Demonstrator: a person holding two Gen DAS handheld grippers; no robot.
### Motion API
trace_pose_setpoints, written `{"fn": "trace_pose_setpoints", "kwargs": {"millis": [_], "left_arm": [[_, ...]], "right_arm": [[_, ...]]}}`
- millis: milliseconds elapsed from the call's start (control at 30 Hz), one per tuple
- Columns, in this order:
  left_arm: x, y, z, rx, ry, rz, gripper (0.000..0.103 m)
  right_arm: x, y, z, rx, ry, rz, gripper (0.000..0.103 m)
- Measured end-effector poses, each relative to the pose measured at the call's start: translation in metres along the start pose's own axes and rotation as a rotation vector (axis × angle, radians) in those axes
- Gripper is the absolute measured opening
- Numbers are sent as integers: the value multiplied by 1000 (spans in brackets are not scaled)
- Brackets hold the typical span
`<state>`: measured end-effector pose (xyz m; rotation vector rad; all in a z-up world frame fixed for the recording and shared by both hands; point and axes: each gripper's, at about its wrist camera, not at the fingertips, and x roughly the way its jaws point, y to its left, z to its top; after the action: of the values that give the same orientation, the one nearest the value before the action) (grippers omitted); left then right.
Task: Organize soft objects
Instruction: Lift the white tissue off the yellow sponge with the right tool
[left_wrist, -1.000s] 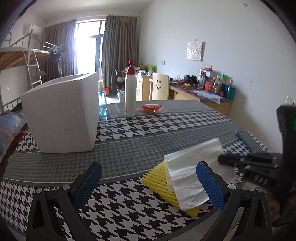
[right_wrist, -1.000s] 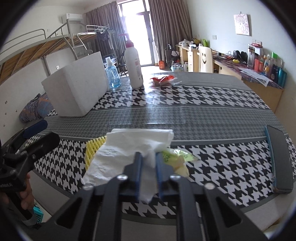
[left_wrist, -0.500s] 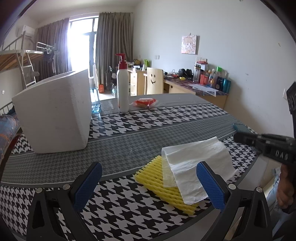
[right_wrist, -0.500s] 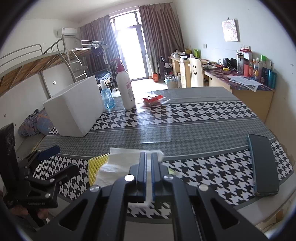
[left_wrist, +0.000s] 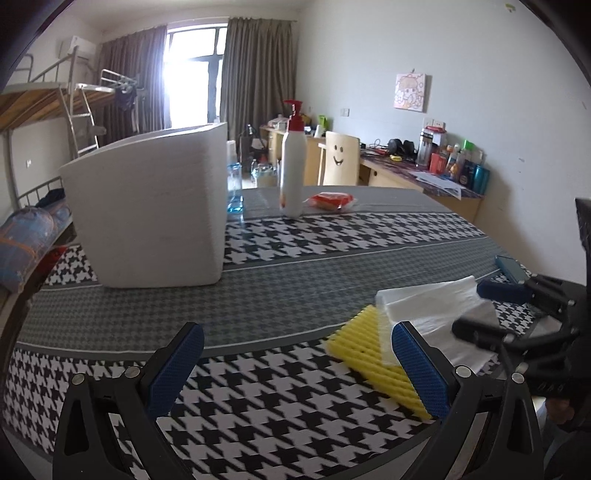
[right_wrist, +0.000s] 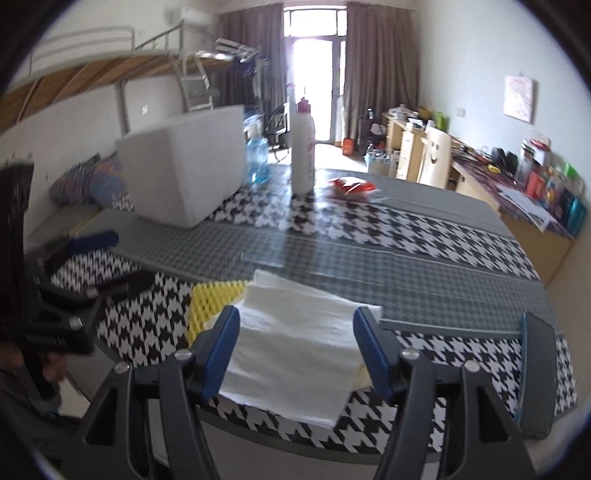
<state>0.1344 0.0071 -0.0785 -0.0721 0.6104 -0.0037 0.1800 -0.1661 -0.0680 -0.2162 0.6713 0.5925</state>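
A white soft sheet (right_wrist: 295, 339) lies flat on a yellow ribbed foam pad (right_wrist: 214, 299) near the table's front edge. My right gripper (right_wrist: 297, 321) hovers just over the sheet. Its jaws are opening, the blue pads stand apart at the sheet's two sides, and neither presses on it. In the left wrist view the same sheet (left_wrist: 436, 310) and yellow pad (left_wrist: 365, 350) lie at the right, with the right gripper (left_wrist: 474, 308) above them. My left gripper (left_wrist: 297, 332) stands open over bare tablecloth to the left of the pad, with nothing between its fingers.
A big white foam box (left_wrist: 147, 214) stands at the back left. Behind it are a blue bottle (left_wrist: 234, 184), a white pump bottle (left_wrist: 293, 173) and a red packet (left_wrist: 330, 201). A dark phone (right_wrist: 537, 373) lies near the table's right edge.
The right gripper was shut on the white sheet and has opened. The sheet has dropped flat onto the yellow pad. The left gripper stayed open and barely moved.
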Motion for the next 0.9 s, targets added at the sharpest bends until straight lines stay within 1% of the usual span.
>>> {"fn": "trace_pose_setpoints", "kwargs": {"millis": [200,233,267,333,367,433,533,600,667,700,733,767,800,833,900], "left_arm": [[-2,-3,-1,13,6,4,102],[-1,-3,-2,15,8,3,102],[-1,-5,-2,20,11,0,102],[-1,-7,-2,30,14,0,102],[0,-8,-2,37,18,-3,102],[1,-9,-2,39,23,-10,102],[1,-12,-1,51,28,-10,102],[0,-11,-1,49,23,-11,102],[-1,-10,-1,42,25,-13,102],[-1,-8,-2,38,25,-10,102],[-1,-6,-2,32,25,-8,102],[-1,-5,-2,26,25,-4,102],[-1,-2,-2,17,26,-2,102],[-2,-2,-3,13,27,-1,102],[-3,1,-3,9,28,2,102]], "right_arm": [[24,12,-10,-83,71,-11,68],[27,12,-11,-84,81,-18,68],[28,12,-12,-82,88,-27,65],[29,8,-13,-75,102,-30,38],[29,6,-12,-66,110,-26,35],[28,0,-10,-41,112,-26,21],[26,-2,-8,-40,106,-42,12],[23,-1,-6,-63,101,-54,12],[20,2,-3,-82,105,-38,13],[20,4,-1,-106,115,-18,20],[20,6,0,-130,120,-14,35],[20,11,0,-171,116,-23,46],[19,16,-1,-200,108,-32,65],[18,22,-1,-236,97,-37,67],[21,32,-1,-285,98,-42,67]]}}
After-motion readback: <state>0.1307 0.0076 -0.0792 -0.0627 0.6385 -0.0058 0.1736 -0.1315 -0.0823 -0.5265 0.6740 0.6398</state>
